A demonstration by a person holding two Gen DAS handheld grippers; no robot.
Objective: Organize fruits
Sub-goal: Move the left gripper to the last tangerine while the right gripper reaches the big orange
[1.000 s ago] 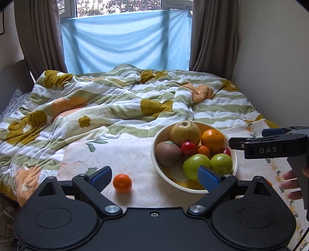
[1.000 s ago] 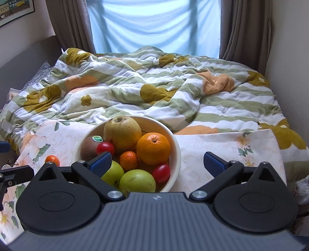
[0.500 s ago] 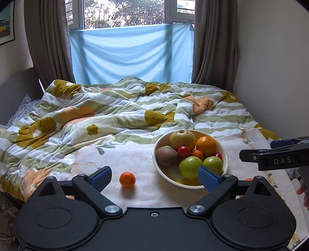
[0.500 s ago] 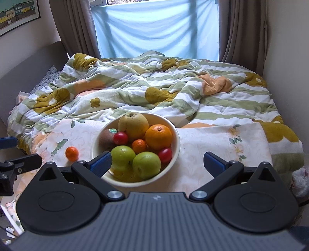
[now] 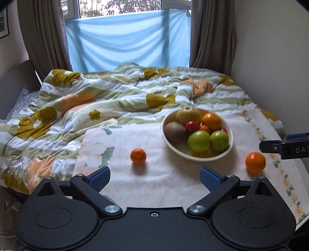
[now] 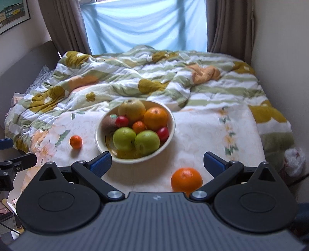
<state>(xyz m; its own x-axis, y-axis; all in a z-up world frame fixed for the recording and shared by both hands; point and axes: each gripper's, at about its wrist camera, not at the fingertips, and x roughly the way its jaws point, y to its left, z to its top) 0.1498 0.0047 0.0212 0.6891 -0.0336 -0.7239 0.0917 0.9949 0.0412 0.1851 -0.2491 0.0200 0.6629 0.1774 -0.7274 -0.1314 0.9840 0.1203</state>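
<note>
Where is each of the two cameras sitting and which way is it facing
Left wrist: on the left gripper, facing across the bed toward the window; its open fingers show, and the right gripper pokes in at right.
Right wrist: on the right gripper, same heading; the left gripper shows at left.
Shared: fruit bowl, small mandarin, loose orange.

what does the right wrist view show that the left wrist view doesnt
Only the right wrist view: the right gripper head-on with open jaws, a colourful picture on the wall, and a white bag by the bed's edge.

Only the left wrist view: the left gripper head-on, jaws open, and trees through the window.

Both: the bowl of fruit, the mandarin left of it, the orange right of it, the blanket.
</note>
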